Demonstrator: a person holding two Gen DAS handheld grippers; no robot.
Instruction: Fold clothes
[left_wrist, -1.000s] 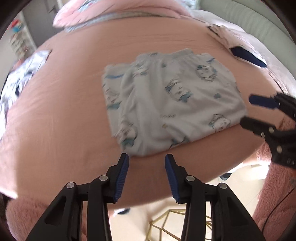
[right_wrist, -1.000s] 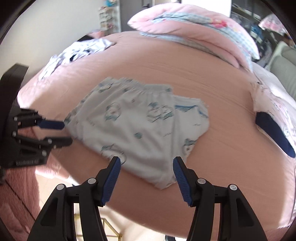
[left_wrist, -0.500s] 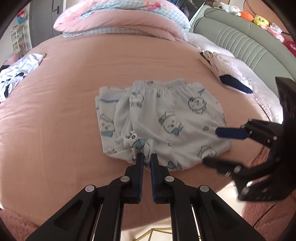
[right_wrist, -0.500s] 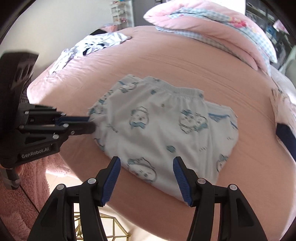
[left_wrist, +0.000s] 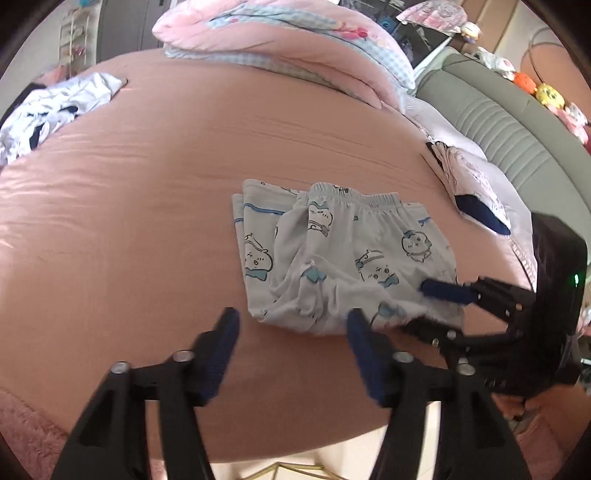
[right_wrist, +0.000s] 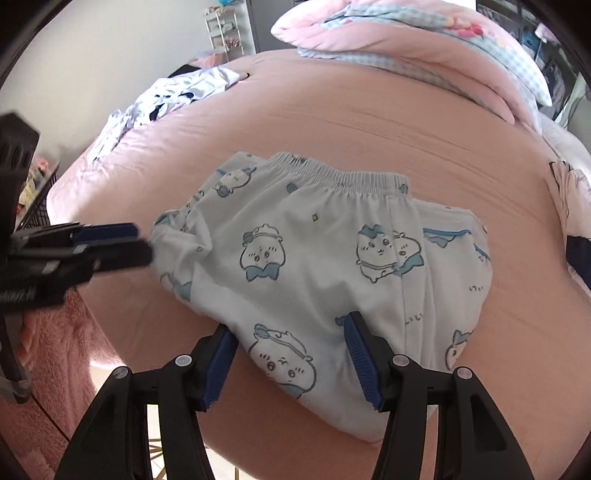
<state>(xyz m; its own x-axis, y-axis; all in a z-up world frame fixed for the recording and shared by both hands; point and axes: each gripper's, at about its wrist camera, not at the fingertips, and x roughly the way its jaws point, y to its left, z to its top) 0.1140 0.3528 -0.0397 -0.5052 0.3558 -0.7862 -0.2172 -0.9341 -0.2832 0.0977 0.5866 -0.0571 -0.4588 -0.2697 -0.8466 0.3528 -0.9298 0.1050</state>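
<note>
Closest up, the left tool (left_wrist: 290, 325) is mid-opening, jaws spreading wide with nothing between them, sitting just short of the near edge of the folded shorts (left_wrist: 343, 258). The right tool (right_wrist: 288, 338) is open too, its fingers straddling the shorts' near hem without pinching it. The shorts are pale blue with little cartoon critters, lying on the pink bed (left_wrist: 147, 184), waistband on the far side. There's tiny print on the waistband and fabric, but I can't read any of it. Further back: a heap of clothes (right_wrist: 166, 99) and a pink quilt (left_wrist: 280, 37).
</note>
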